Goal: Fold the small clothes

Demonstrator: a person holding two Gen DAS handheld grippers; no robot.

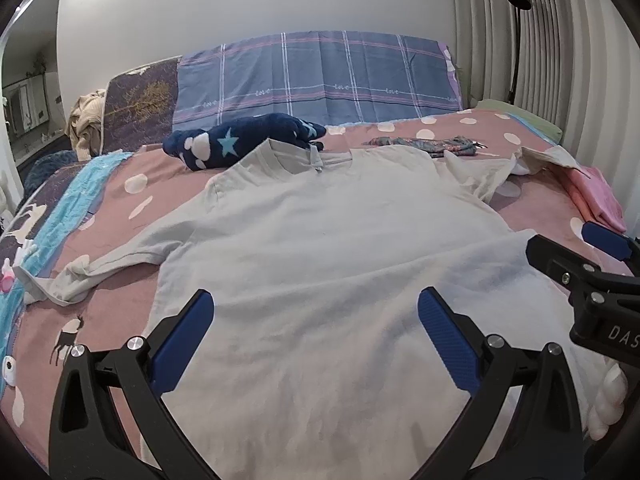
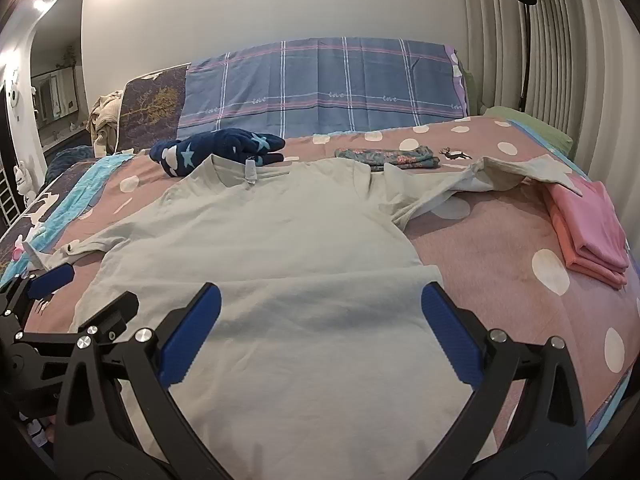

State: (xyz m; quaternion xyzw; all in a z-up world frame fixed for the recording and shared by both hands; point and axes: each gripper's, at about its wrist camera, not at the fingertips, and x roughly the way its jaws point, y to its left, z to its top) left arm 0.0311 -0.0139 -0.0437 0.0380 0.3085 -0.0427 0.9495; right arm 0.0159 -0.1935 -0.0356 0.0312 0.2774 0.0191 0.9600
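A pale grey T-shirt [image 1: 320, 240] is laid flat on the bed [image 2: 500, 240], collar away from the cameras and touching a navy star-patterned garment [image 1: 240, 142]. Both sleeves are spread out sideways, the right one crumpled. The left claw [image 1: 316, 338] and the right claw [image 2: 320, 334] are held spread wide above the hem end of the T-shirt, nothing gripped. The spreading step is judged finished and the first fold not yet begun. Next, a sleeve or side edge is to be pinched and carried across the T-shirt's body. Beyond the right sleeve, folded pink clothes [image 2: 588, 228] are stacked.
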